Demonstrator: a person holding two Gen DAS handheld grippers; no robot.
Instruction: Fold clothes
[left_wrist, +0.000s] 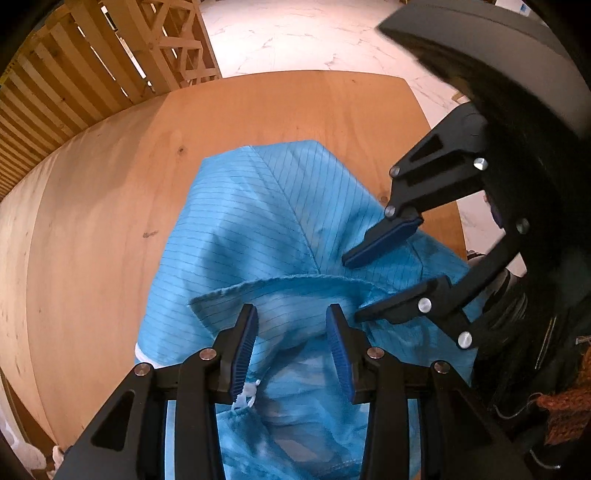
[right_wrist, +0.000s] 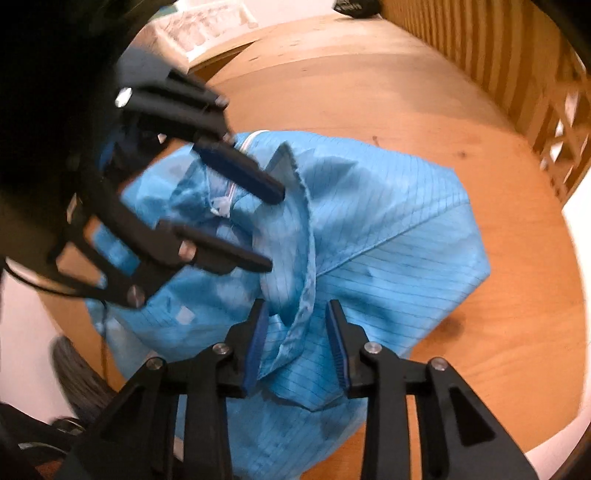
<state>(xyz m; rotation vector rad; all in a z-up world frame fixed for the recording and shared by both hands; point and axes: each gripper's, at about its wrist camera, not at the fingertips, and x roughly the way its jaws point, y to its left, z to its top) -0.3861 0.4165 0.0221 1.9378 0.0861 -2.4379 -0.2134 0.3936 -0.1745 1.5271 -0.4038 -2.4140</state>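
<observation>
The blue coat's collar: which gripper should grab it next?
Probably the right gripper. A strip of the blue coat's collar already runs between its open jaws. The left gripper is open too, over flatter cloth behind the collar edge.

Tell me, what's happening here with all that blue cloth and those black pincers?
A person is folding a blue garment on a wooden table, working a hand-held claw in each hand. Both claws are open around the collar area: the left claw straddles cloth just below the collar edge, near the white zipper pull, and the right claw has the collar strip between its fingers. Neither has clamped down, so the fold itself has not begun.
</observation>
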